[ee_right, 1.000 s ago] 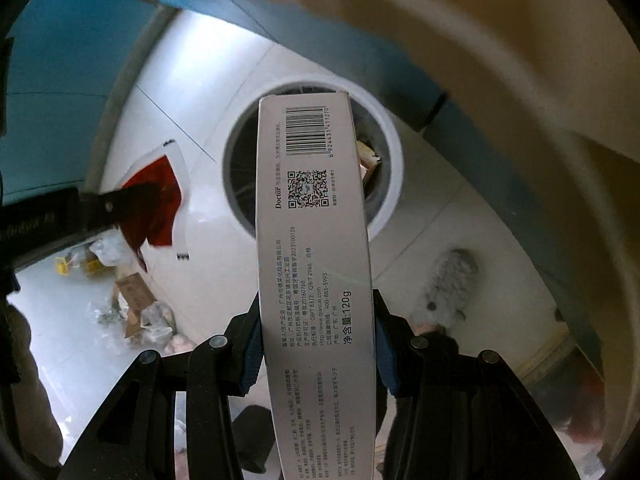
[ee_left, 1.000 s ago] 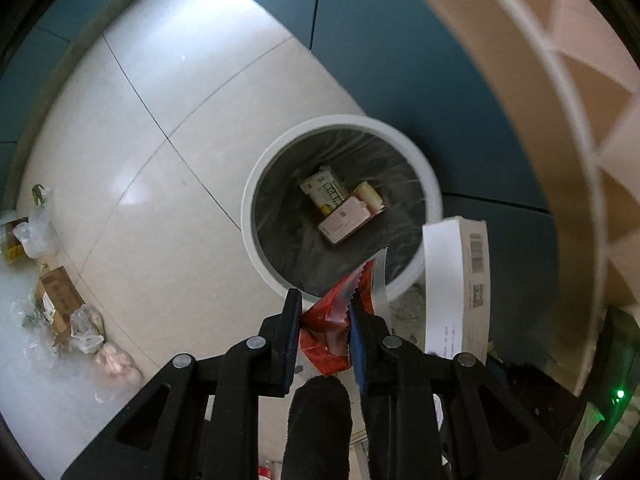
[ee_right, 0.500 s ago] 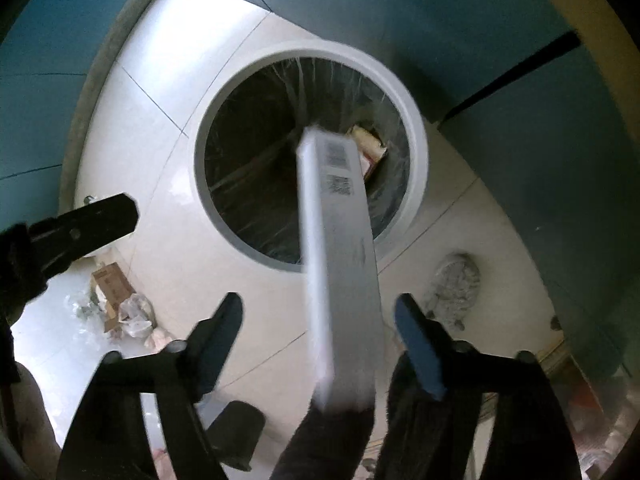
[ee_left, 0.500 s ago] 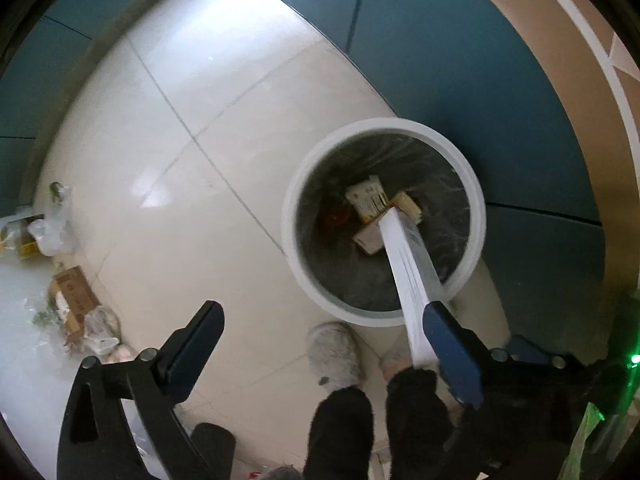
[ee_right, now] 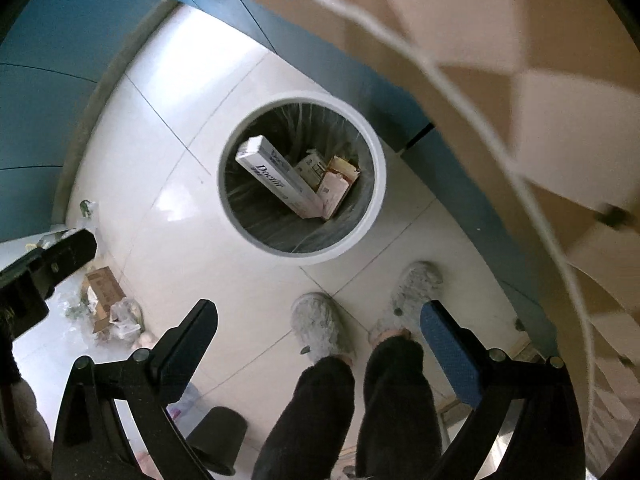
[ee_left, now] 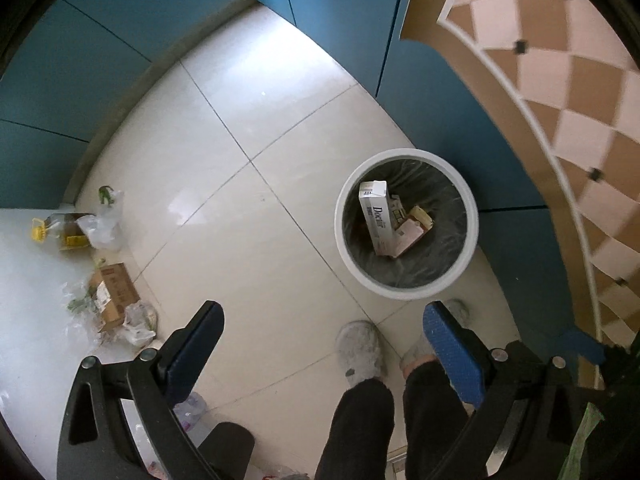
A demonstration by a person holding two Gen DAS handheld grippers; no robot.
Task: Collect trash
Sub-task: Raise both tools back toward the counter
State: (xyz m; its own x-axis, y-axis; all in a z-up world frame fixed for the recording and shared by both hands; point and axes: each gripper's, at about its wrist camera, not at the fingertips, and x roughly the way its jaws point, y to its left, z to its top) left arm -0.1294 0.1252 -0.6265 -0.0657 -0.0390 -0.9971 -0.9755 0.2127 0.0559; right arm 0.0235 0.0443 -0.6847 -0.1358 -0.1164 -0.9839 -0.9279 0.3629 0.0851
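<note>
Both my grippers, left (ee_left: 320, 344) and right (ee_right: 318, 340), fingers just spread wide, empty; box (ee_left: 376, 216) in bin (ee_left: 472, 236) at twelve o'clock.

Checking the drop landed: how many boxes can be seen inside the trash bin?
4. The long white box leans against the left wall of the bin; the printed carton, pink box and yellowish box lie at the bottom beside it. Others may be hidden underneath.

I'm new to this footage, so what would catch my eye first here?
A round white trash bin stands on the pale floor by the blue wall, a long white box leaning inside it among smaller cartons. Both grippers, left and right, hang open and empty above grey slippers. More litter lies far left.
</note>
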